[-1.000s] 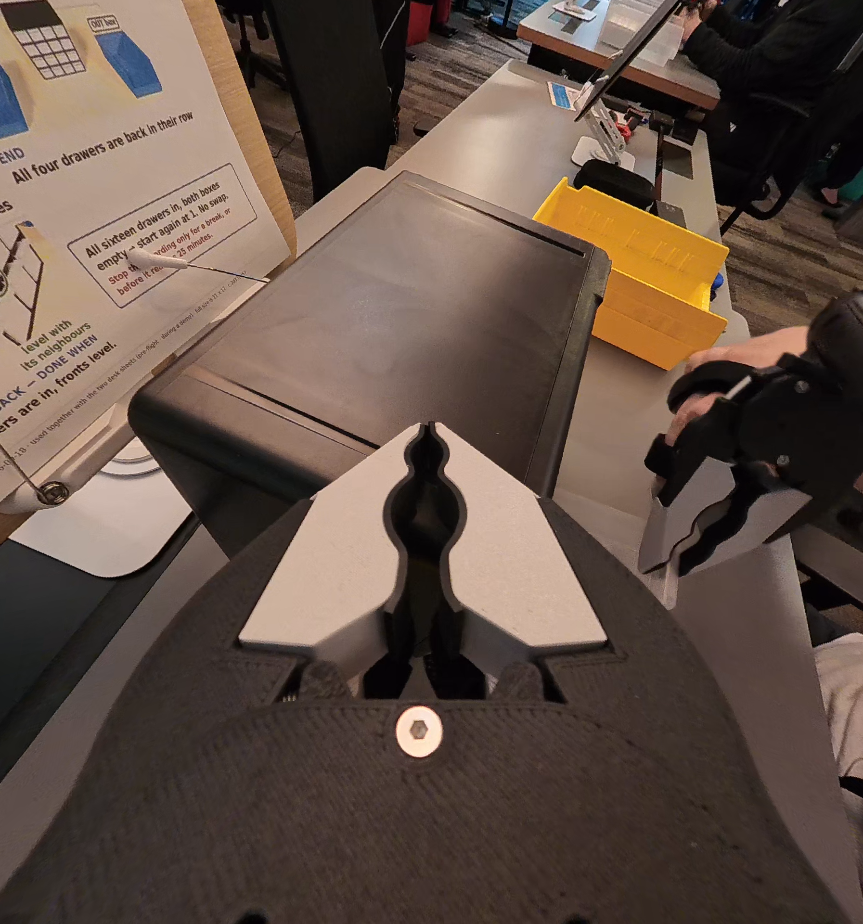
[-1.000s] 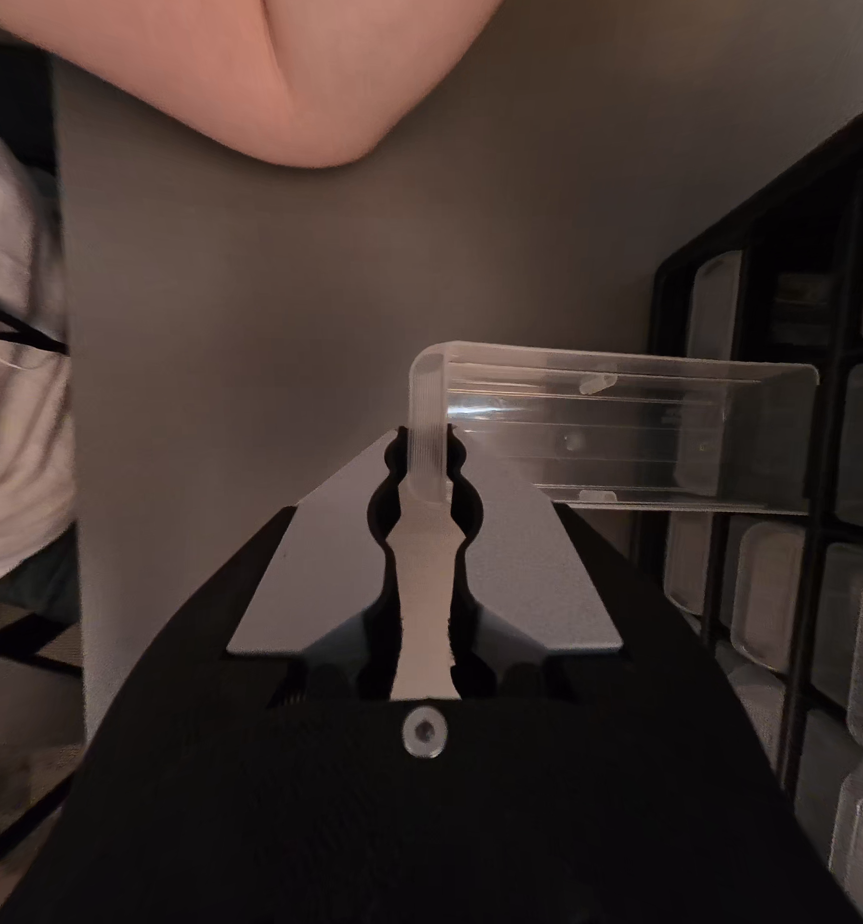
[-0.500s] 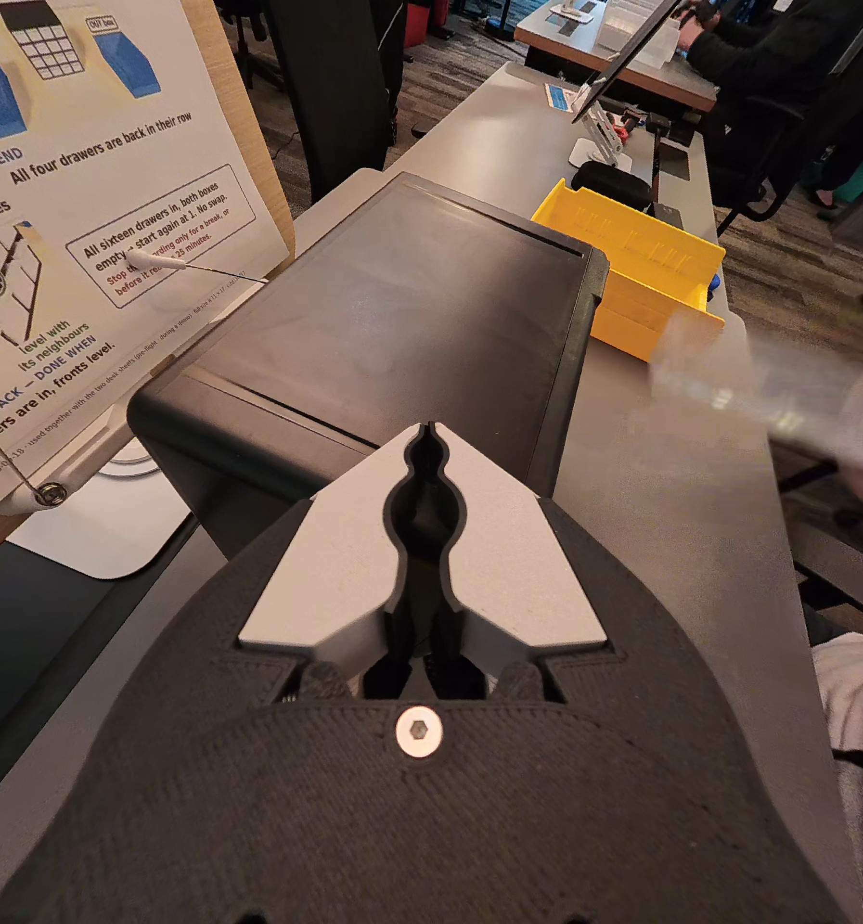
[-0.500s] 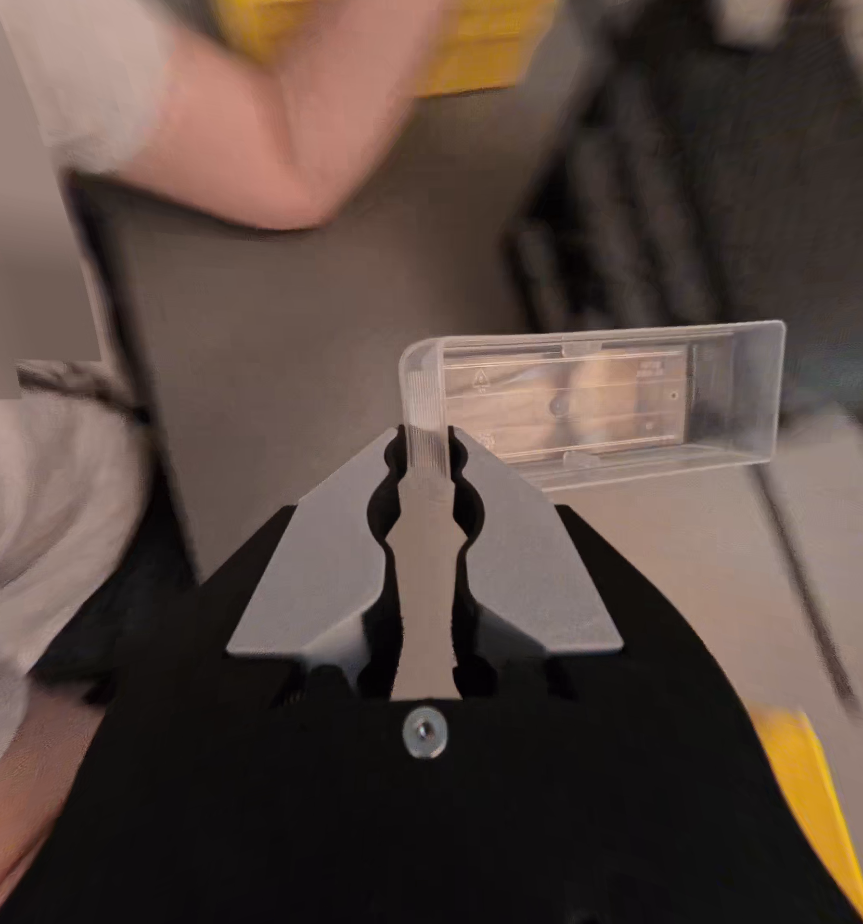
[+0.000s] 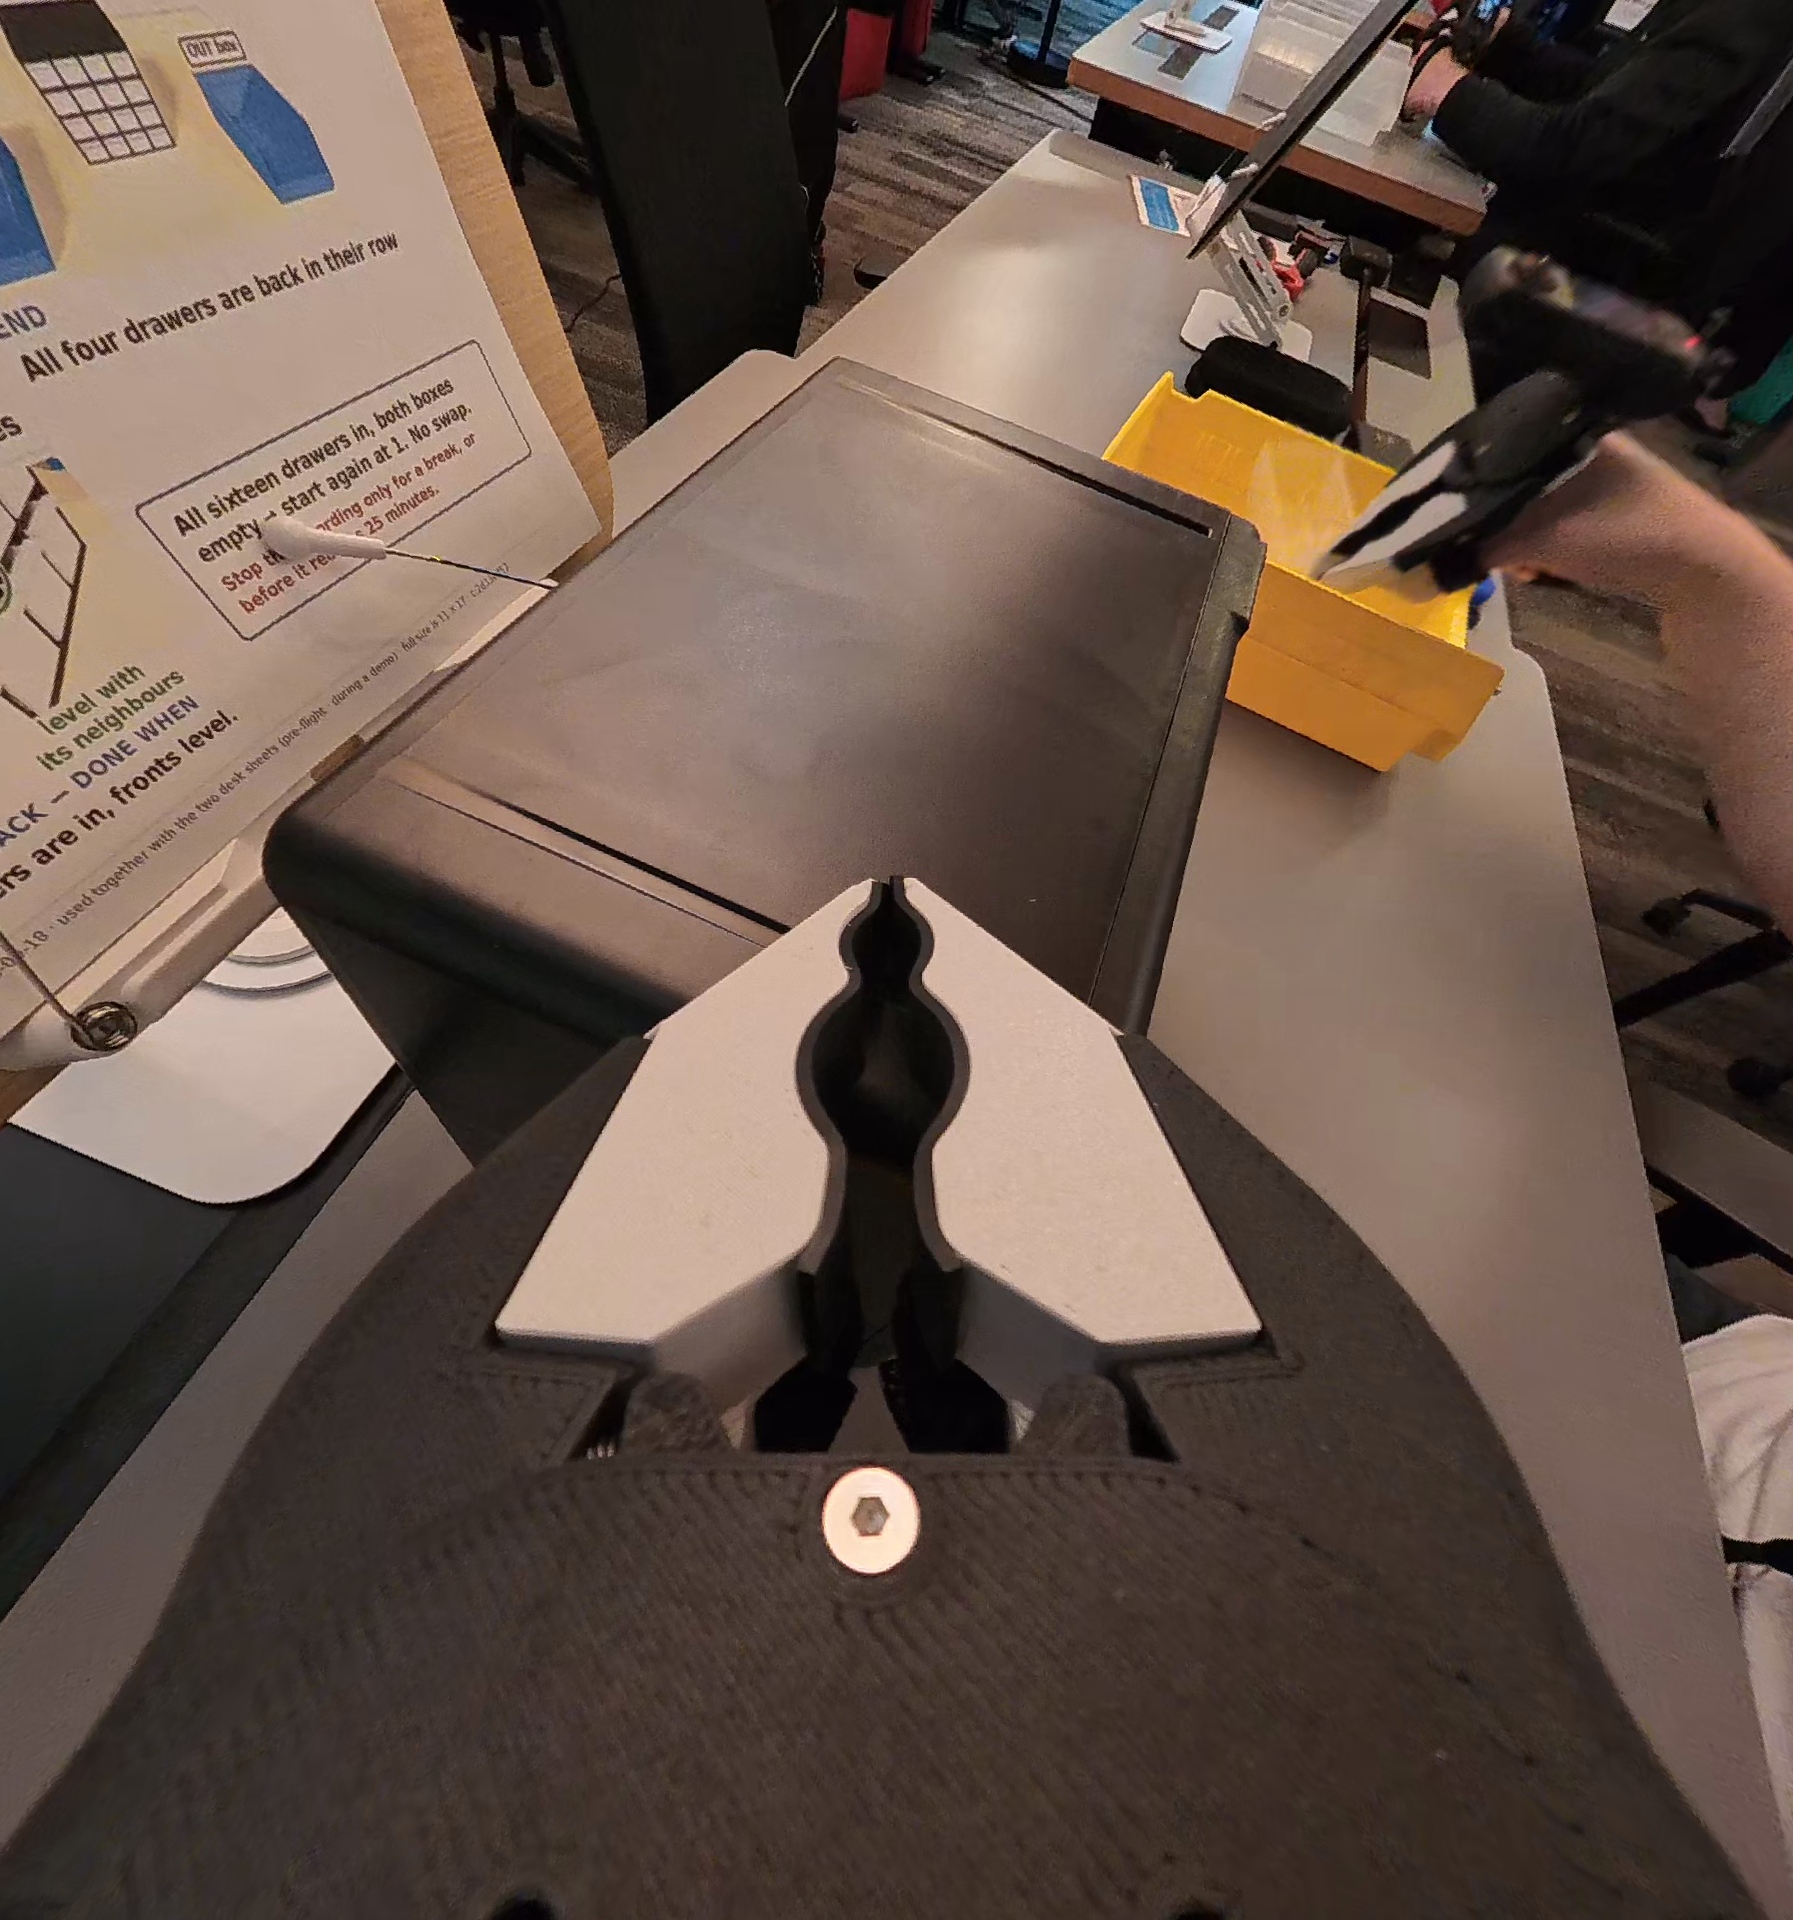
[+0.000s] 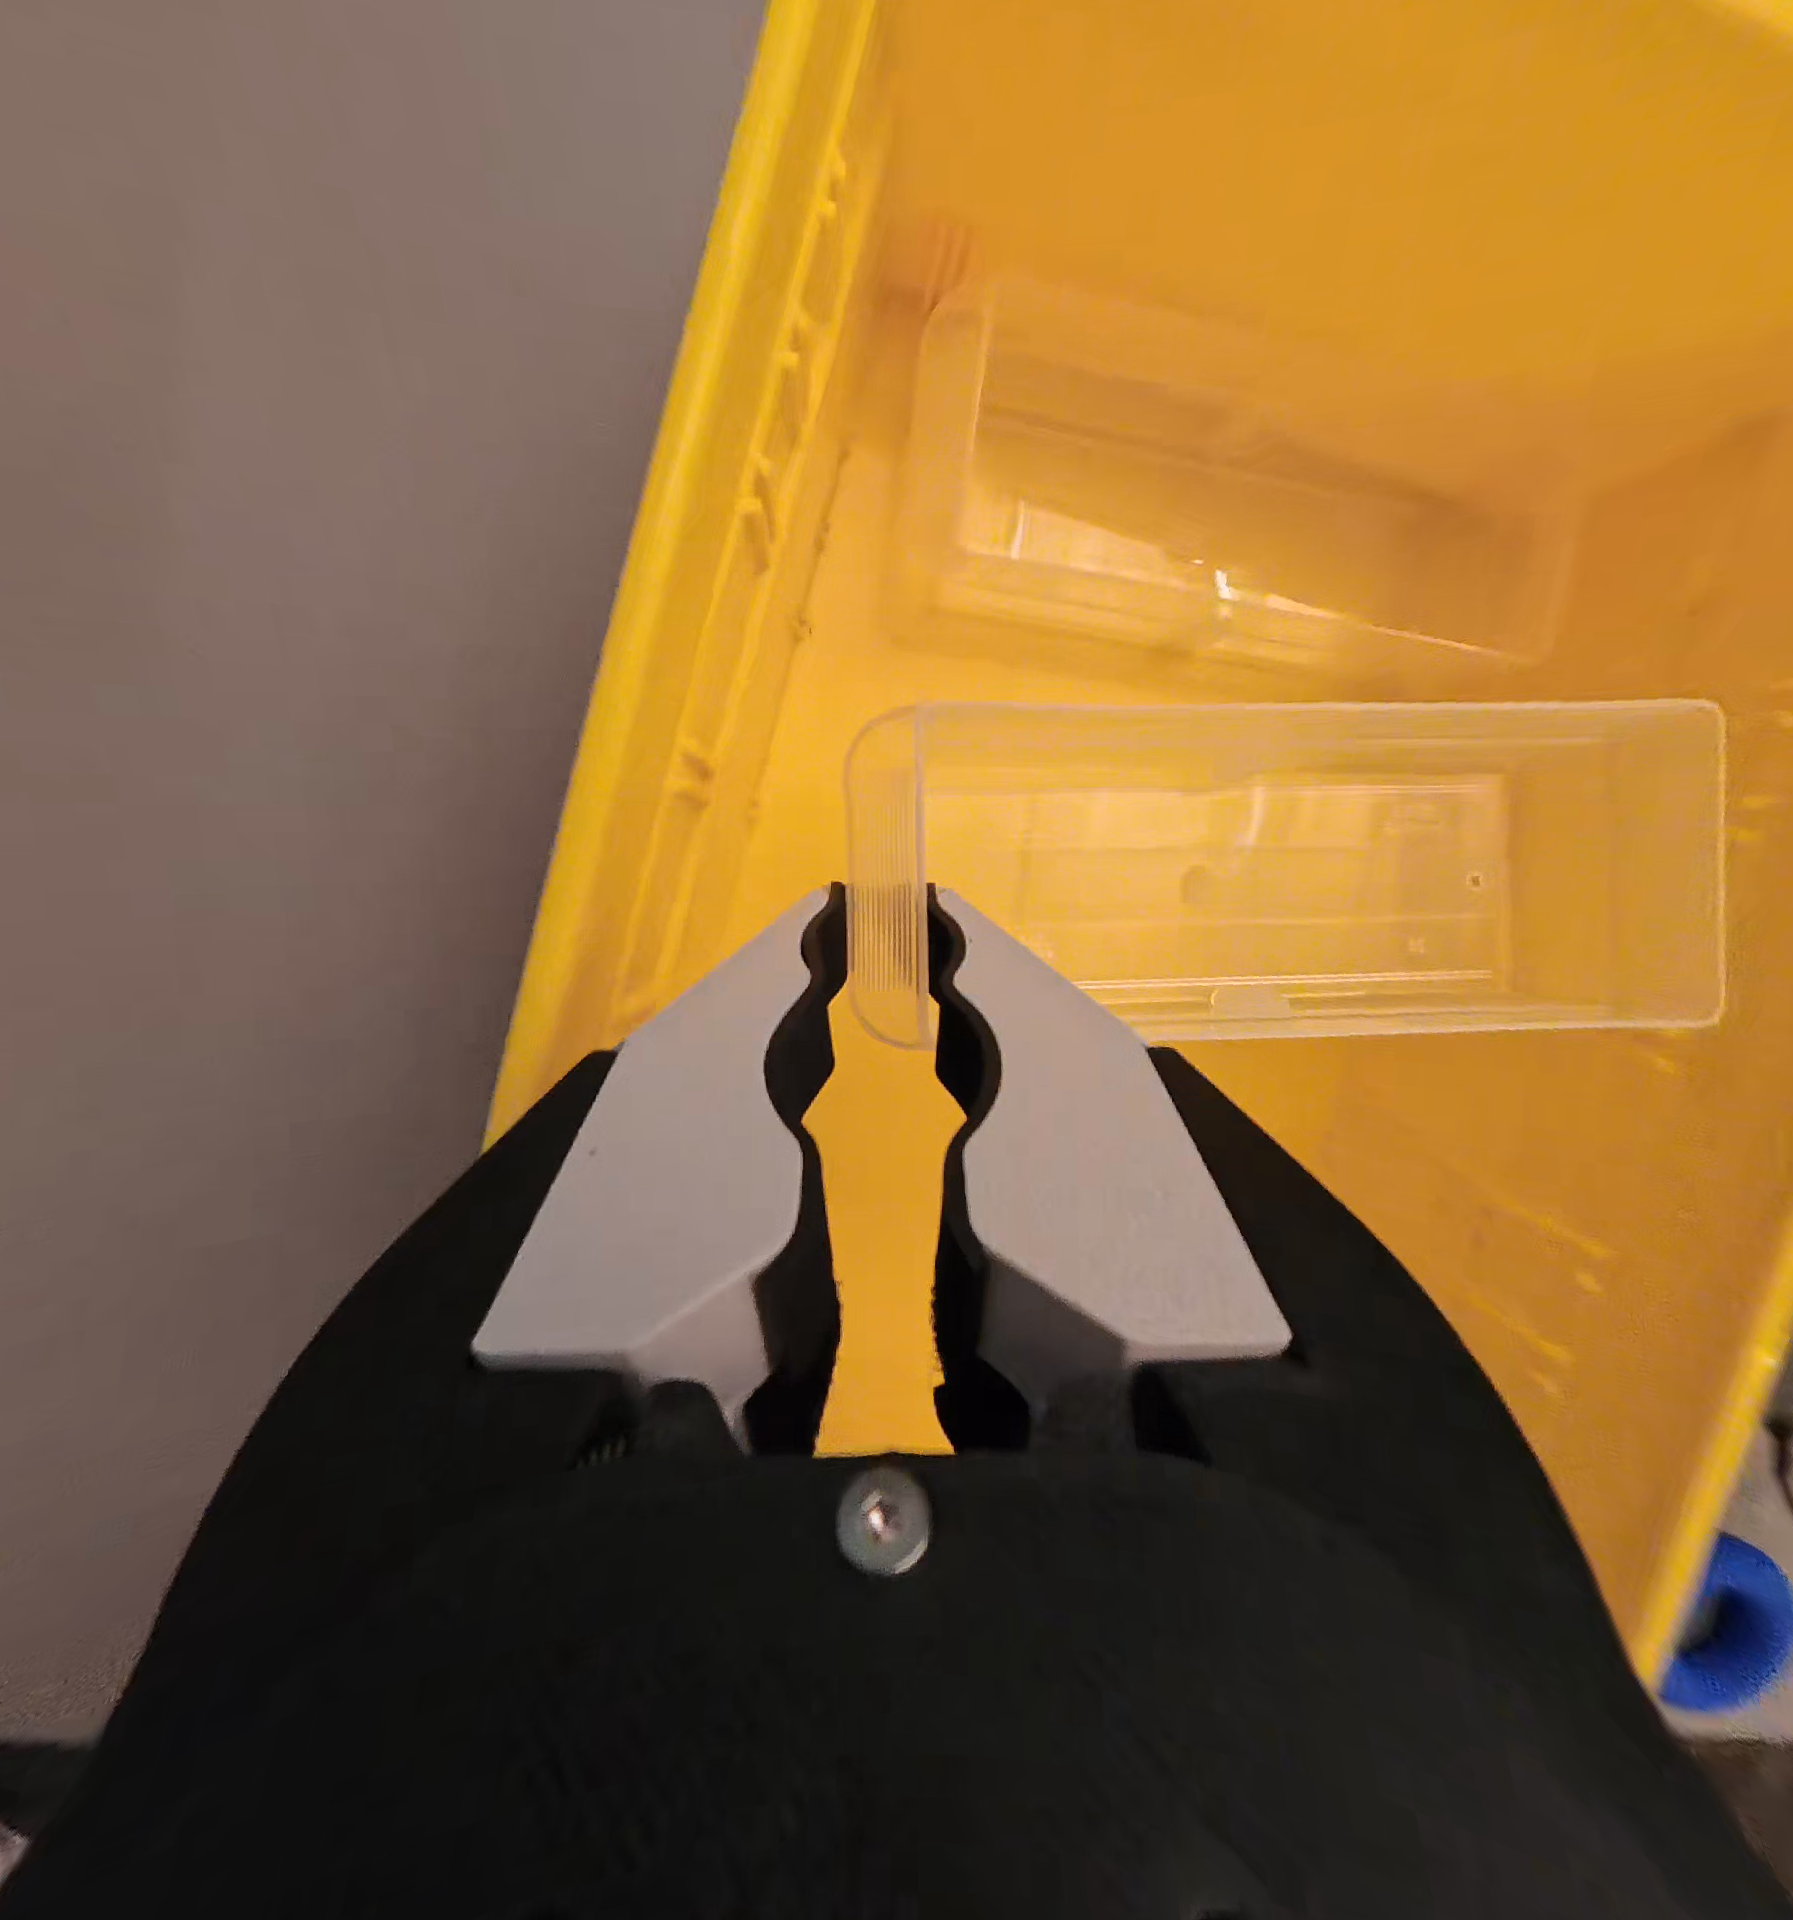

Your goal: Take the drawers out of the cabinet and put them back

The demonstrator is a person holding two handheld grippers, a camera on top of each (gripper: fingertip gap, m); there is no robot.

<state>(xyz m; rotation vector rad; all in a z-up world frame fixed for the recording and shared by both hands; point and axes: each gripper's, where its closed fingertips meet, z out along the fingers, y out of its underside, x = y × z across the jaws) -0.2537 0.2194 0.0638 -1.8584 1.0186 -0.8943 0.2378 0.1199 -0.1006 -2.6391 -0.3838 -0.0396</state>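
My right gripper [image 6: 884,891] is shut on the front tab of a clear plastic drawer [image 6: 1370,873] and holds it over the inside of a yellow bin [image 6: 1391,1247]. A second clear drawer [image 6: 1235,499] lies in the bin beyond it. In the left wrist view the right gripper [image 5: 1391,540] hangs over the same yellow bin [image 5: 1318,634]. My left gripper [image 5: 890,883] is shut and empty, held just in front of the black cabinet [image 5: 819,644], seen from above.
A grey table [image 5: 1370,987] bears the cabinet and bin. An instruction poster on a board [image 5: 196,416] stands at the left. A person's forearm [image 5: 1702,675] reaches in from the right. A blue object [image 6: 1733,1652] lies by the bin's corner. The gap from one gripper's tips to the other's is roughly 55 cm.
My right gripper carried the clear drawer from in front of the cabinet's face, across the table, to over the yellow bin. My left gripper has stayed still and shut.
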